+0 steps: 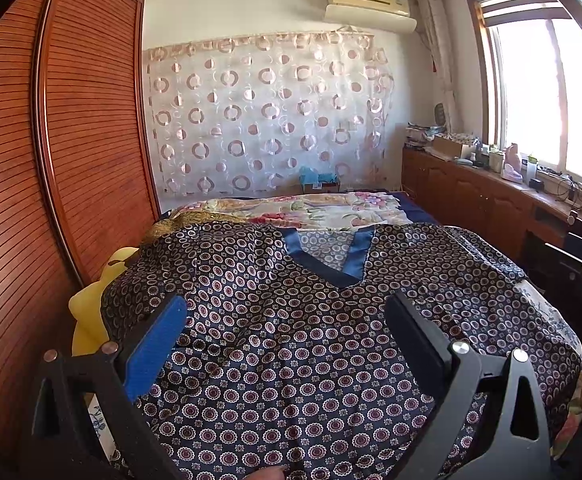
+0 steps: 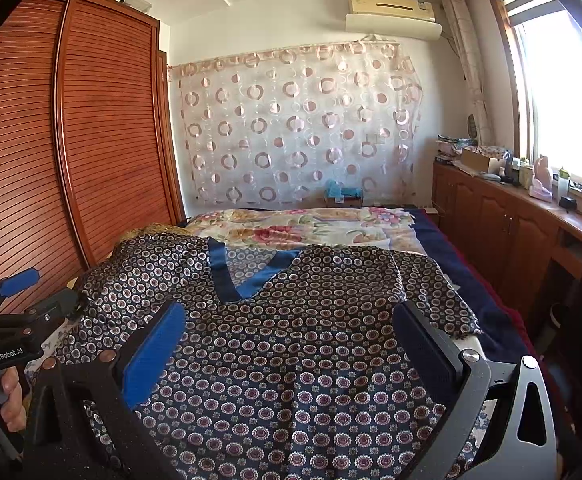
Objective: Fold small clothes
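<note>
A dark blue top (image 1: 291, 344) (image 2: 291, 360) printed with small circles lies spread flat on the bed, front up, its blue V-neck collar (image 1: 331, 260) (image 2: 247, 276) pointing towards me. My left gripper (image 1: 287, 312) hovers open over its lower middle, nothing between the fingers. My right gripper (image 2: 291, 320) is open too, over the same cloth below the collar. In the right wrist view the left gripper (image 2: 15, 304) shows at the far left, held by a hand (image 2: 7, 396).
A floral quilt (image 1: 303, 208) (image 2: 311, 228) covers the far half of the bed. A slatted wooden wardrobe (image 1: 71, 140) (image 2: 71, 140) stands close on the left, and a yellow pillow (image 1: 91, 300) lies beside it. Low cabinets (image 2: 503, 232) with clutter run under the window on the right.
</note>
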Demonstrator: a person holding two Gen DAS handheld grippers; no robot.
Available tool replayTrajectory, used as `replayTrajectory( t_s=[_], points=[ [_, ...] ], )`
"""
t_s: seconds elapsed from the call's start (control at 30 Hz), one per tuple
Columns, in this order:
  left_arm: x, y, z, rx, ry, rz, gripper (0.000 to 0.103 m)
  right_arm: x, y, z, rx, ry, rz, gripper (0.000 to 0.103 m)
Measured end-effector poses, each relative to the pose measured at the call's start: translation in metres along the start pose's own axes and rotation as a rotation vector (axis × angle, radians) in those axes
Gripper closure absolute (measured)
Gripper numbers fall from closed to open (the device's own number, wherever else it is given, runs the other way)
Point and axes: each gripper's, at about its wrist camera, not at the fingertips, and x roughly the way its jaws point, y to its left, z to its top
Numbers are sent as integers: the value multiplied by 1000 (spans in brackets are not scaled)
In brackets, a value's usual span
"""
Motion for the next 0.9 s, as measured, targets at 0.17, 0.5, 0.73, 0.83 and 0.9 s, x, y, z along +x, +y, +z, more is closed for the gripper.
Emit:
replayTrajectory(
  t_s=[0.17,0.5,0.73,0.83,0.9],
  points=[
    [0,1,1,-2,-5,3,3,0,1,-1,0,-1,1,0],
    [-1,2,1,-1,-7,3,3,-2,1,-1,1,-2,0,0],
    [-1,2,1,-1,-7,1,3,-2,1,0,2,-1,3,0],
    [-2,2,1,-3,-7,0,3,-2,1,-1,3,-3,3,0],
    [-1,2,1,-3,-8,0,3,-2,0,0,2,-3,3,0]
  ],
)
